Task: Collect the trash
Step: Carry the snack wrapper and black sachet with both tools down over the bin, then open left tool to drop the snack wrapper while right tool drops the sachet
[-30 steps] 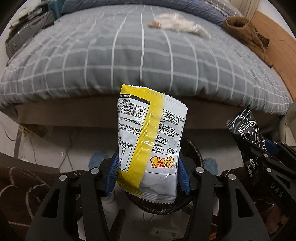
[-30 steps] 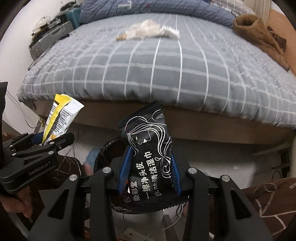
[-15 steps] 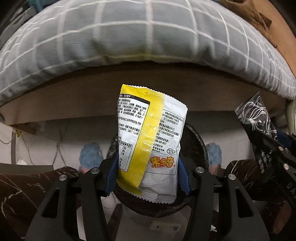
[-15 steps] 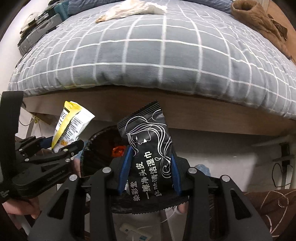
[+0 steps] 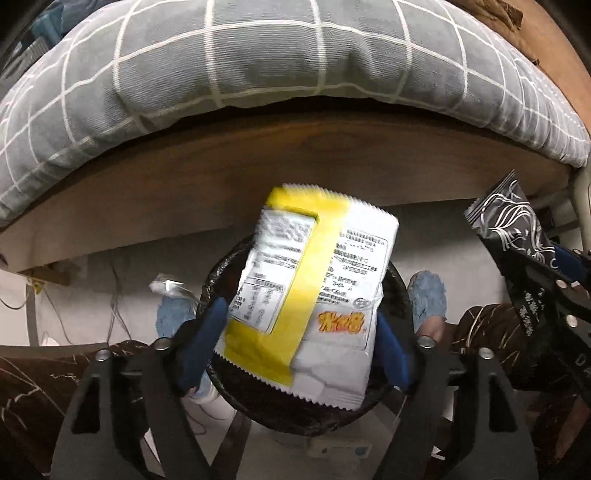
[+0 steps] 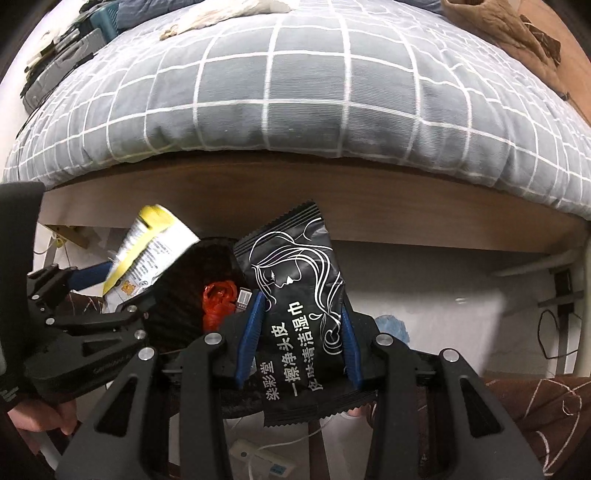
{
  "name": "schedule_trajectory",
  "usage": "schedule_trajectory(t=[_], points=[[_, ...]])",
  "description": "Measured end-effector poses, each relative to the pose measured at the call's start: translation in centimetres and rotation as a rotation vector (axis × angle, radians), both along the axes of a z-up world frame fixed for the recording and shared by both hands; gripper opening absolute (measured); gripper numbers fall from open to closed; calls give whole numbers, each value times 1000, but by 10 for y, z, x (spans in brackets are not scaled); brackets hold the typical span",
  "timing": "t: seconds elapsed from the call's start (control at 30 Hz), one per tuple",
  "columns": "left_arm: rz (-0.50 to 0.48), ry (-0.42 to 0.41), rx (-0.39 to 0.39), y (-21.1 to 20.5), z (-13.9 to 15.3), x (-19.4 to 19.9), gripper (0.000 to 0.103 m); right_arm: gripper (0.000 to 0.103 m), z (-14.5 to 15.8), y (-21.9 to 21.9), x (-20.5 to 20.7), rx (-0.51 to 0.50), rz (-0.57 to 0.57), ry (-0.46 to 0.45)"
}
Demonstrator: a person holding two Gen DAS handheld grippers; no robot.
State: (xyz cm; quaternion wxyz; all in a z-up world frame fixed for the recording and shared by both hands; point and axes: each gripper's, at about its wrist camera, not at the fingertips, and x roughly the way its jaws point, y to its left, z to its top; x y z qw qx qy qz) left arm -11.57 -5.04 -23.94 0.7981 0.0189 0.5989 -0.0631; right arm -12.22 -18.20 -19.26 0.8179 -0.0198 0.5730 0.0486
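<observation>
The left tongs (image 5: 299, 345) stand wide, their blue pads (image 5: 201, 347) clear of the snack bag (image 5: 314, 291); the yellow-and-white bag is blurred and tilted between them, and I cannot tell that either pad touches it. Right under and behind that bag sits the bin (image 5: 295, 406), black-lined, its round mouth facing up between the tongs. From the right side the same bag (image 6: 147, 258) shows over the bin's near-left rim, just ahead of the left tongs (image 6: 99, 291).

The right tongs (image 6: 301, 339) are narrow, clamped on the black wipe pack (image 6: 295, 306), which stands upright between the blue pads with its white line drawing of a woman's head outward. In the left view that pack (image 5: 513, 236) is off to the right, near the bin but apart from it. Just left of the right tongs, inside the bin (image 6: 192, 295), lies a red scrap (image 6: 218, 299).

Blue slippers (image 5: 428, 299) rest on the floor beside the bin. Beyond everything, the bed (image 6: 295, 103) with its grey checked cover runs across, and at its far edge lies a pale crumpled wrapper (image 6: 229, 11).
</observation>
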Motion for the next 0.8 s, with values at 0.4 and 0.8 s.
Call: schedule_trajectory(t=[0.4,0.8], points=[[68,-52,-25,52,14,-12,97,38,-3,51,5,0,77,23],[152,-82,-8,93,25,-18,97,39,-9,89,4,3,163,31]])
